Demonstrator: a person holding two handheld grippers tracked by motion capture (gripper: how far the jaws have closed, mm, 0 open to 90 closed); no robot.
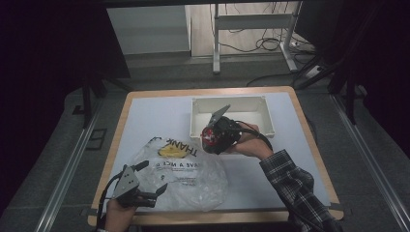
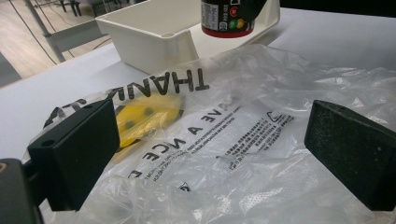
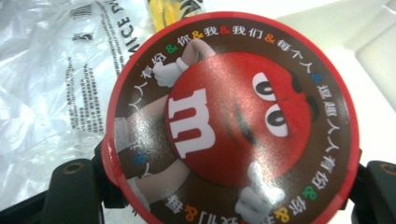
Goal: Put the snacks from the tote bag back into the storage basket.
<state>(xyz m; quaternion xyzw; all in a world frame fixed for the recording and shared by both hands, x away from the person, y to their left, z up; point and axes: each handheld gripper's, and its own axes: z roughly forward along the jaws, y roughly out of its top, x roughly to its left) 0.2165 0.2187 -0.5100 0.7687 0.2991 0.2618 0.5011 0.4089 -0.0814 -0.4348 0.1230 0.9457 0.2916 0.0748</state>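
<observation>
Clear plastic bag (image 2: 243, 140), under and ahead of left gripper's jaws: black "THANK", "HAVE A NICE D…" partly legible, small print unreadable. Round candy tub (image 3: 231, 123) between right gripper's jaws: white "m" on red face, ring of Chinese characters with "&" signs.

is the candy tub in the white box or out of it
Out: the right gripper holds the candy tub above the white box's near edge.

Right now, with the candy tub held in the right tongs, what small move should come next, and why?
Probably carry the candy tub toward the plastic bag. The right tongs are shut on it beside the white bin, while the left tongs wait open at the flat bag.
</observation>
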